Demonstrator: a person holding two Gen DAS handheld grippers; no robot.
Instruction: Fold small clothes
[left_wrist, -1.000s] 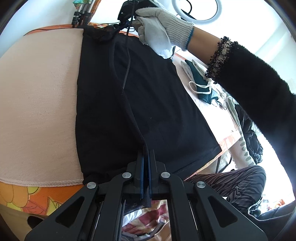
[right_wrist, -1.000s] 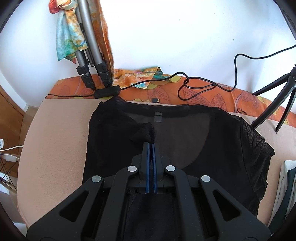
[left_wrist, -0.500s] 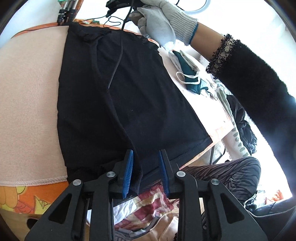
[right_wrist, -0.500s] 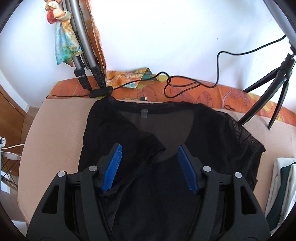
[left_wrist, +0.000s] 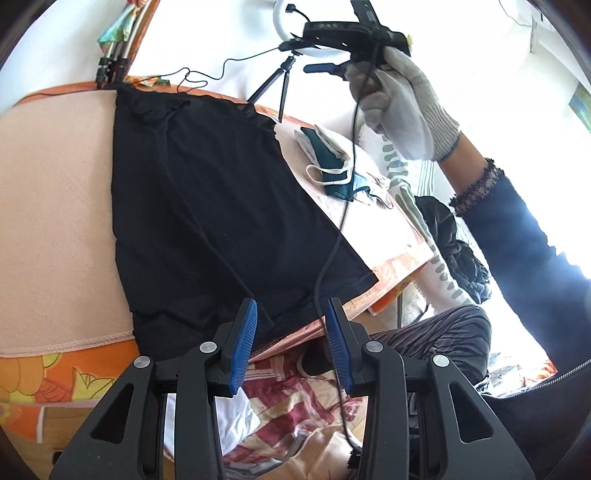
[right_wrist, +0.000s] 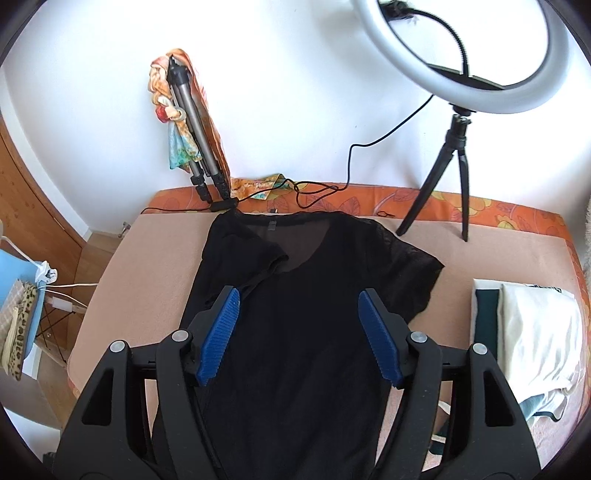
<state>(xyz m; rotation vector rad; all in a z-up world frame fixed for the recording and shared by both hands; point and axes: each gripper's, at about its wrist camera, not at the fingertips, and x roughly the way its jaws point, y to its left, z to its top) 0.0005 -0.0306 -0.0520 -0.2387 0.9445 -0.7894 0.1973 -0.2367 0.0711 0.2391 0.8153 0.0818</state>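
Note:
A black short-sleeved top lies flat on the beige pad, its left side folded inward and its right sleeve spread out. It also shows in the left wrist view, running away from me. My left gripper is open and empty, just off the top's hem at the near edge. My right gripper is open and empty, raised above the top's chest. In the left wrist view the right gripper is held high in a gloved hand.
A stack of folded white and dark green clothes lies on the pad's right side, also in the left wrist view. A ring light on a small tripod and a grey tripod stand at the back edge, with a black cable between them.
Both grippers were shut on the black top's fold a second ago. They have opened, let the cloth drop flat, and pulled back; the right one rose well above the top.

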